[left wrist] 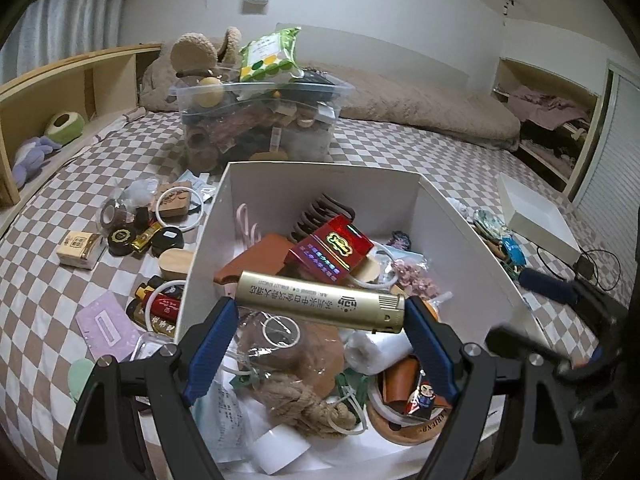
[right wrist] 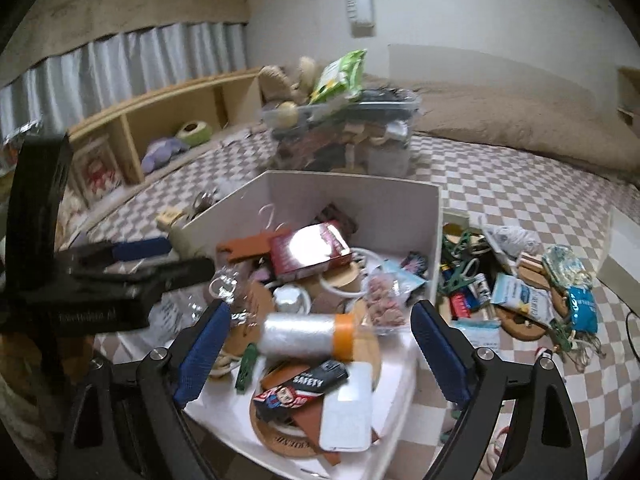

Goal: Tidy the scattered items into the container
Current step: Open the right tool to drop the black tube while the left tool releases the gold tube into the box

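A white cardboard box sits on the checkered bed, full of small items. My left gripper is shut on a gold tube held crosswise above the box contents. My right gripper is open over the box's near end; a clear roll with an orange band appears between its fingers, not touching them. Scattered items lie left of the box and right of it. The left gripper also shows in the right wrist view.
A clear plastic bin crammed with things stands behind the box. A wooden shelf runs along the left. A shallow white lid and a black cable lie to the right. A pillow lies at the back.
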The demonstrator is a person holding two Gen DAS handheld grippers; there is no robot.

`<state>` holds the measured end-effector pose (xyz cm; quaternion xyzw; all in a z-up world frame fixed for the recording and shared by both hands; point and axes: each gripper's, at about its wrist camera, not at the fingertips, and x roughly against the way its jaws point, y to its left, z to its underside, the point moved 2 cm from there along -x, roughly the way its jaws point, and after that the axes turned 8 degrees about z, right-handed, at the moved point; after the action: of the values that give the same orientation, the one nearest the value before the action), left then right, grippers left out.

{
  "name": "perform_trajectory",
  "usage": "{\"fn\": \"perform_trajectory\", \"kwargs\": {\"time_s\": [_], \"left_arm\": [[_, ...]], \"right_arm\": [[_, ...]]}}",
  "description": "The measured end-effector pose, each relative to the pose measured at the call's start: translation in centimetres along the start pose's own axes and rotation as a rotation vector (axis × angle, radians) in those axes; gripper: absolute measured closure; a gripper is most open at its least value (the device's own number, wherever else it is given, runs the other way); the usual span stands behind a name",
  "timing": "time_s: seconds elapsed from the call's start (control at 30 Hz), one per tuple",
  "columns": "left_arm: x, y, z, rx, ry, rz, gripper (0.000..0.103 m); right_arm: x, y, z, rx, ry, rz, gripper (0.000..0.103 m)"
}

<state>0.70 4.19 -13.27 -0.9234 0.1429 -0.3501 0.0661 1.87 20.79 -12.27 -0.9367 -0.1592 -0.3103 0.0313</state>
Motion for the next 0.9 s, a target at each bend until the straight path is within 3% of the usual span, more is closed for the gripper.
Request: {"fn": "perform_trajectory", "kwargs": {"time_s": [0.37, 0.5, 0.9], "left_arm": [[-2.0, -2.5, 1.6, -0.089, 0.115, 0.019, 0.018], [-2.1, -2.4, 1.7, -0.087, 0.120, 0.015, 0.003], [-2.0, -1.7, 1.5, -0.075, 0.108, 0.008, 0.003]], "right_arm": [[-0.1, -1.1, -0.1, -0.049, -0.006, 0.007, 0.012], [-0.1, -1.1, 0.1, -0.050, -0.002, 0.005, 0.012], [-0.3, -1.2, 0.2, -0.051, 0.006, 0.008, 0.012]]}}
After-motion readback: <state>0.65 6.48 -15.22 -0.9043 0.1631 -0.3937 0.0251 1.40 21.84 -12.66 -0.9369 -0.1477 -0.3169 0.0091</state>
